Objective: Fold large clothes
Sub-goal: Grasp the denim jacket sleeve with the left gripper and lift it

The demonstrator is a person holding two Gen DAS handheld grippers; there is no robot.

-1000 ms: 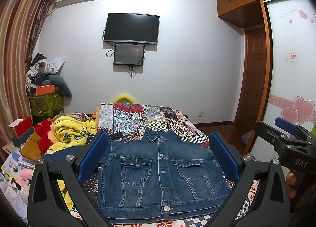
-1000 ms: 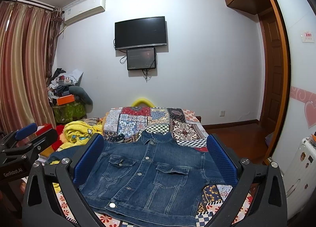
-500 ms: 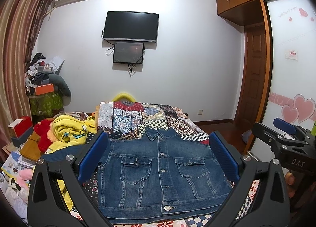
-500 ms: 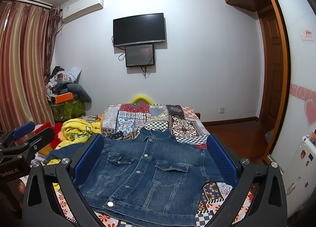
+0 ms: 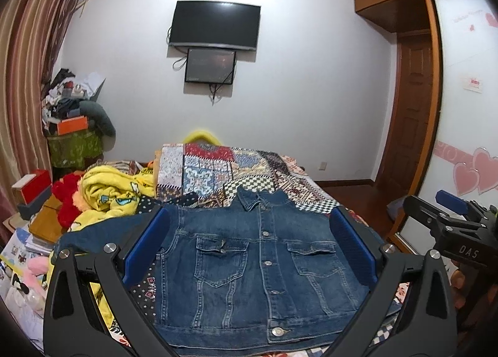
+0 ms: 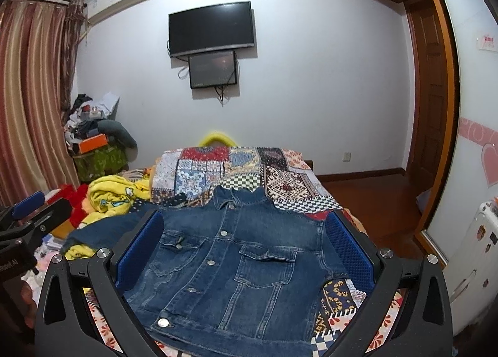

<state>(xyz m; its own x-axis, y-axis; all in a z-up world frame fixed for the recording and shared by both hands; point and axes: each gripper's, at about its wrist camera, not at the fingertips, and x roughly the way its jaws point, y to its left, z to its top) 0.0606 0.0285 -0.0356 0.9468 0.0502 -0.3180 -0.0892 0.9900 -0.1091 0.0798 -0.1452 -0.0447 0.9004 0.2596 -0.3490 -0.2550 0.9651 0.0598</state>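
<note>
left wrist view: left tool (image 5: pixel 249 248) hides denim jacket (image 5: pixel 249 263) sleeves.

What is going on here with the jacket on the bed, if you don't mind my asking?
A person holds a handheld gripper in each hand above a denim jacket that lies buttoned, front up, on a patchwork bedspread. The left gripper and the right gripper are both open and hover over it without touching. One sleeve trails toward a yellow blanket. No fold is made yet.
</note>
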